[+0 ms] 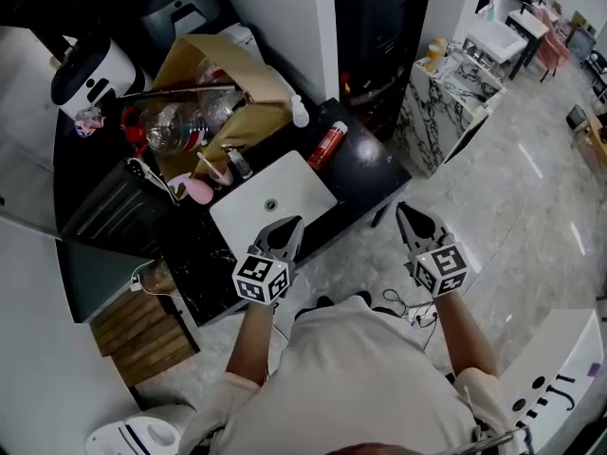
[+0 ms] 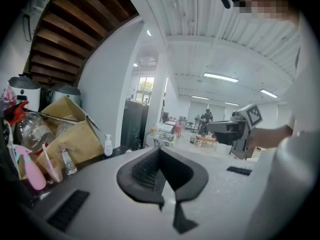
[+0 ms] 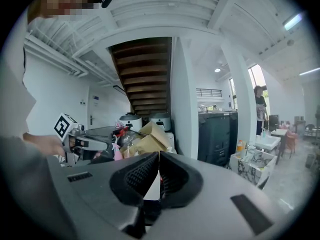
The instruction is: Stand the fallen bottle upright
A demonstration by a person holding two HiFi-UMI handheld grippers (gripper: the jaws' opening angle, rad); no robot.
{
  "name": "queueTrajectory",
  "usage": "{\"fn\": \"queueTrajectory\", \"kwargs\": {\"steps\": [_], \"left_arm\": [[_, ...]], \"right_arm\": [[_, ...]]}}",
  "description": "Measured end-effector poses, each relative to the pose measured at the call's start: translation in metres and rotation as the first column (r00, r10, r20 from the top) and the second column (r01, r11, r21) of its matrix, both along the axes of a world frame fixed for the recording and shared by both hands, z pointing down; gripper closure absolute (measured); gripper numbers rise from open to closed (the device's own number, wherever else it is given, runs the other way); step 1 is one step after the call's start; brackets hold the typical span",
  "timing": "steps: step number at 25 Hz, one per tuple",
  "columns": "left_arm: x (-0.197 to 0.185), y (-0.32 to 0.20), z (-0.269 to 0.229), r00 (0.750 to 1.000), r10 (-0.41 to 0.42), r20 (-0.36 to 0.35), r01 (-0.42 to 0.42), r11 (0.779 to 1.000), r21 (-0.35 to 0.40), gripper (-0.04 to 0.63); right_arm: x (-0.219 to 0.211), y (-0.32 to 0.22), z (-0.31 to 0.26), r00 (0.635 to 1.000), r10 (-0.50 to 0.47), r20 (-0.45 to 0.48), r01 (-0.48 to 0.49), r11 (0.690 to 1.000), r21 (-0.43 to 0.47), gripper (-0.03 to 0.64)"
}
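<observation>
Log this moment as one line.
red bottle: lying on counter, untouched; left gripper: shut, empty; right gripper: shut, empty

The bottle (image 1: 327,146) is red, the counter (image 1: 370,173) black, the sink (image 1: 242,226) white and the cardboard box (image 1: 248,121) brown.

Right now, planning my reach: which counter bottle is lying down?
The red bottle, flat on the dark counter beside the sink; the small white bottle stands upright.

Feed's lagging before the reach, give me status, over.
Left tongs shut, empty, at sink's near edge; right tongs shut, empty, off the counter. Red bottle lying right of sink, untouched. Small white bottle stands just behind it.
</observation>
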State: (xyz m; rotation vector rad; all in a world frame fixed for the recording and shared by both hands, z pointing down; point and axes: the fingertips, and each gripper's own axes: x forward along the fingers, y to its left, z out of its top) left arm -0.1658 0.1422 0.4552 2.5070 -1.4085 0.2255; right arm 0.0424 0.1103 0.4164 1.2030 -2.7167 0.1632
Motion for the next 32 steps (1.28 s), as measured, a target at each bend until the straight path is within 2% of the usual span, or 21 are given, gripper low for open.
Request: {"fn": "queueTrajectory", "kwargs": {"steps": [16, 22, 32], "left_arm": [[-0.037, 0.002, 0.014, 0.996, 0.091, -0.018, -0.091, 0.996, -0.007, 0.588], [-0.044, 0.001, 0.014, 0.996, 0.086, -0.022, -0.085, 0.996, 0.013, 0.584], [-0.053, -0.001, 0.017, 0.997, 0.078, -0.018, -0.077, 0.997, 0.014, 0.364]], "right_arm": [[-0.038, 0.017, 0.013, 0.994, 0.105, -0.025, -0.106, 0.994, -0.017, 0.584], [-0.043, 0.021, 0.018, 0.992, 0.124, -0.032, -0.125, 0.992, -0.028, 0.584], [-0.049, 0.020, 0.023, 0.990, 0.135, -0.035, -0.136, 0.990, -0.035, 0.584]]}}
